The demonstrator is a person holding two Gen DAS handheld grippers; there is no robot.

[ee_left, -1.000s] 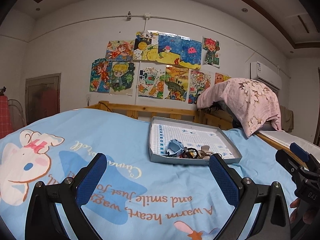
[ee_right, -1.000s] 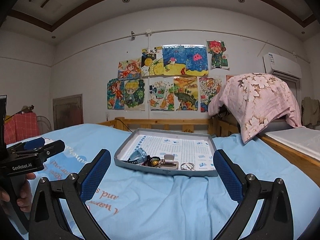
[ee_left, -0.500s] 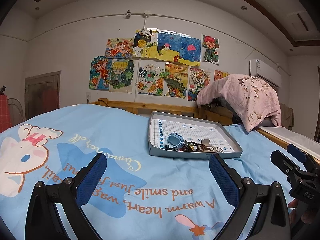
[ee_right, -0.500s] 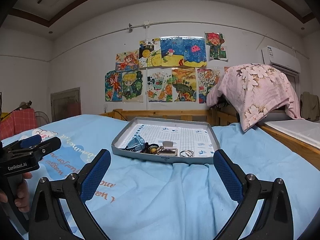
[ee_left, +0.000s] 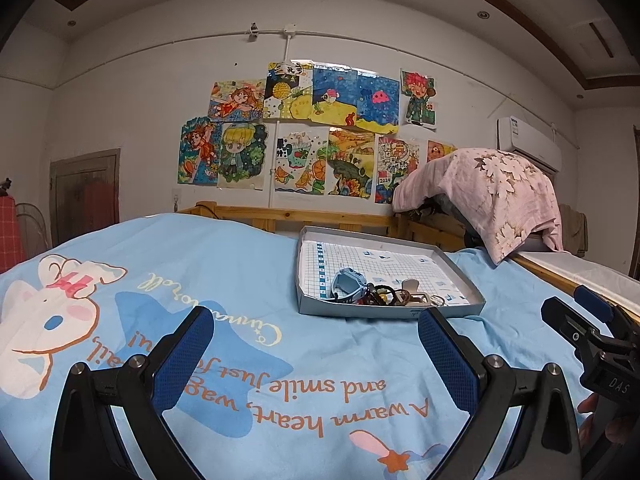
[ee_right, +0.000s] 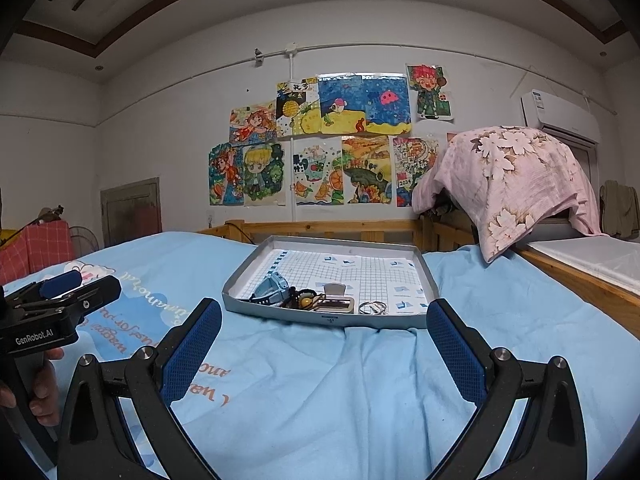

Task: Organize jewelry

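Observation:
A shallow grey tray with grid-printed paper lies on the light blue bedsheet. Along its near edge sits a pile of jewelry: a blue watch, dark beaded pieces, a rectangular clip and thin silver rings. My left gripper hangs open above the sheet, short of the tray and a little left of it. Open too, my right gripper faces the tray's near edge. Both hold nothing. Each one shows at the side of the other's view, held by a hand.
A wooden bed rail runs behind the tray below a wall of drawings. At the right a pink floral cloth covers a raised object beside a wooden ledge. The printed blue sheet spreads to the left.
Both views have risen and tipped slightly, so the tray sits lower in each frame. The grippers stay open; nothing in the tray has moved.

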